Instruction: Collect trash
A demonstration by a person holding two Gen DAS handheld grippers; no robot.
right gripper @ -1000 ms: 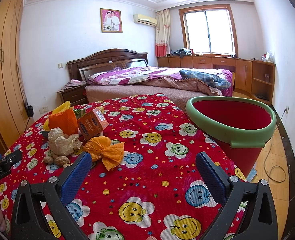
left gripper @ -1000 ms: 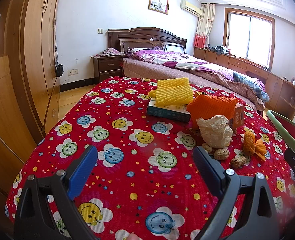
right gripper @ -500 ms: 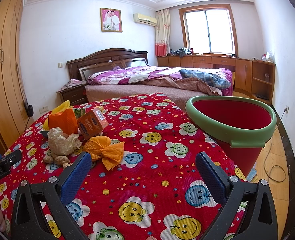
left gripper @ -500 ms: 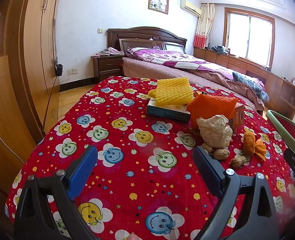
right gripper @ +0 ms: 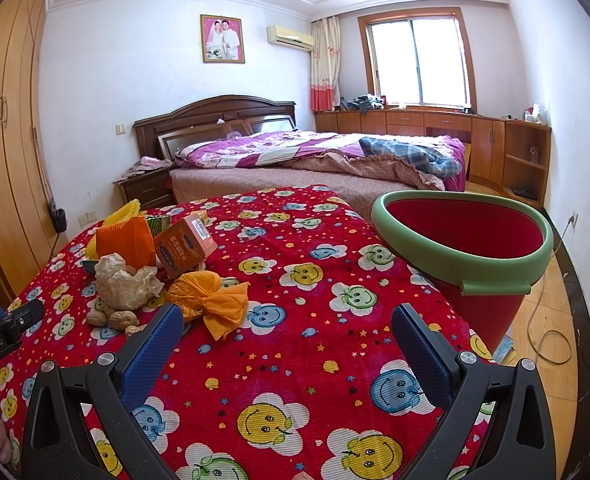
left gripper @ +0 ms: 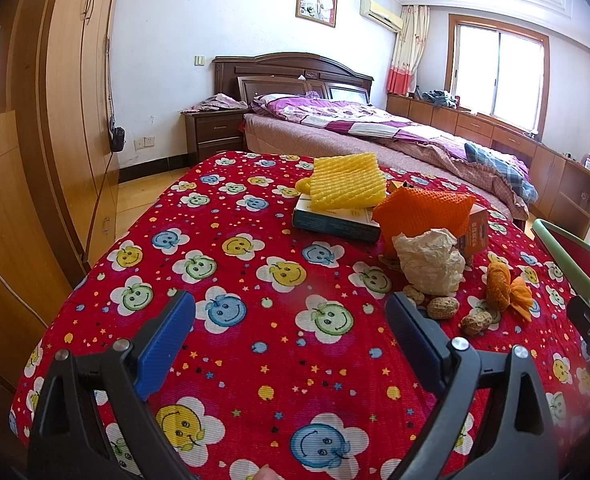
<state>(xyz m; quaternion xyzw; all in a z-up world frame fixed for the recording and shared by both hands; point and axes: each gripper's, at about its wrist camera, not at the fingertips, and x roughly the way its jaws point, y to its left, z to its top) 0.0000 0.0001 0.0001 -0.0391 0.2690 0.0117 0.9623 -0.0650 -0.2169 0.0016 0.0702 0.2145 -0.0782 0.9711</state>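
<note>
Trash lies on a table with a red smiley cloth [left gripper: 231, 280]: a crumpled paper ball [left gripper: 431, 266], several peanuts [left gripper: 443, 307], an orange wrapper [left gripper: 509, 290], orange foam net [left gripper: 423, 212], yellow foam net [left gripper: 347, 186] on a flat box [left gripper: 335, 222], and a small brown carton [right gripper: 185, 246]. A red bin with a green rim [right gripper: 467, 252] stands at the table's right edge. My left gripper [left gripper: 291, 344] is open and empty, short of the peanuts. My right gripper [right gripper: 287, 350] is open and empty, its left finger just before the orange wrapper [right gripper: 211, 300].
A bed [right gripper: 315, 160] stands behind the table, a wardrobe [left gripper: 67, 120] to the left, and low cabinets [right gripper: 455, 136] under the window. A cable [right gripper: 547, 340] lies on the floor to the right of the bin.
</note>
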